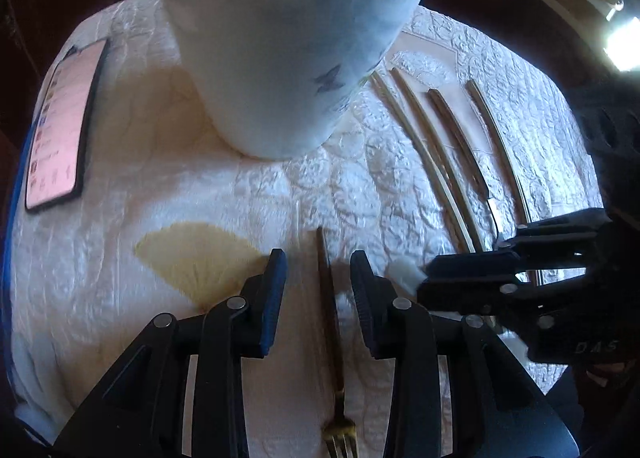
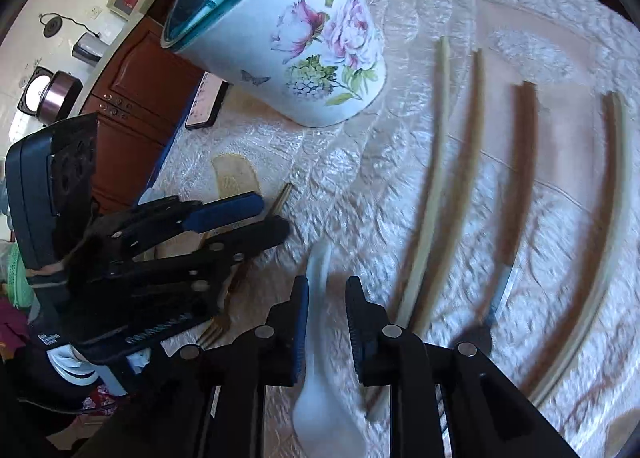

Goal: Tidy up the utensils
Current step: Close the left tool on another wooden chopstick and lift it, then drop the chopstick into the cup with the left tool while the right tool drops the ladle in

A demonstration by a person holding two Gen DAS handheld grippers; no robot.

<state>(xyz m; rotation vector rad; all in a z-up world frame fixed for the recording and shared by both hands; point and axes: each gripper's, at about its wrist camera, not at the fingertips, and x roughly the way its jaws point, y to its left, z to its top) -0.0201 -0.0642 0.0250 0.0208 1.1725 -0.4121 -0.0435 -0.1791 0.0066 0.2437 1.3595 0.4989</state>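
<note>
A white floral cup with a teal rim [image 1: 276, 58] [image 2: 288, 42] stands on the white cloth; a chopstick sticks out of it. My left gripper [image 1: 319, 266] is open, its fingers on either side of a dark-handled gold fork [image 1: 330, 318] lying on the cloth; it also shows in the right wrist view [image 2: 264, 214]. My right gripper [image 2: 327, 290] is open around the handle of a white spoon [image 2: 320, 370]; it shows in the left wrist view [image 1: 464, 274]. To the right lie several chopsticks [image 2: 468, 162] [image 1: 424, 154] and a brown-handled knife [image 2: 520, 178].
A phone [image 1: 60, 126] with a lit screen lies at the left edge of the table. A yellow fan pattern [image 1: 196, 258] marks the cloth. Dark wooden cabinets [image 2: 132, 98] and a kitchen counter stand beyond the table.
</note>
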